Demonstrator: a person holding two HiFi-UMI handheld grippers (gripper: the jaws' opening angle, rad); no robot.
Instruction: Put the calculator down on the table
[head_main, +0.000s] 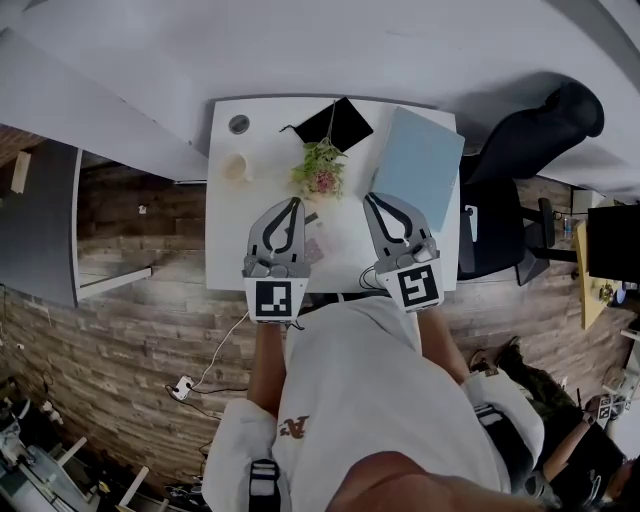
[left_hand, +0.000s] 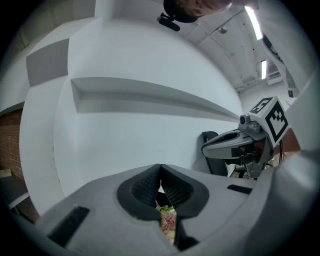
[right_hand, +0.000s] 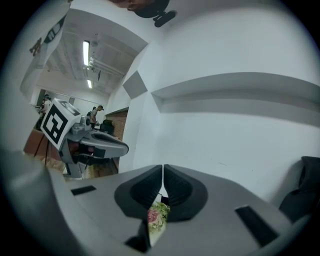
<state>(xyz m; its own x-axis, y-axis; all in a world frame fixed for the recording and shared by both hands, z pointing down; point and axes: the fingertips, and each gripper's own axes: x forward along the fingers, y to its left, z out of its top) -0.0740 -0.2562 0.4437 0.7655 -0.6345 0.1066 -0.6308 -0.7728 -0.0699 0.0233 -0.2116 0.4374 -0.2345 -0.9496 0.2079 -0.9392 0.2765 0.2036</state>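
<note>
Your left gripper (head_main: 296, 201) is pressed together on nothing. Your right gripper (head_main: 369, 197) is too, both above the table (head_main: 225, 225).

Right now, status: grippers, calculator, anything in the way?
Left gripper shut, empty. Right gripper shut, empty. Pinkish flat item, likely the calculator, lies on white table between them. Potted plant just beyond.

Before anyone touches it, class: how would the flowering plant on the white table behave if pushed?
The flowering plant probably tips rather than slides: its foliage spreads wide enough to hide its base. The thin leaves likely bend easily.
</note>
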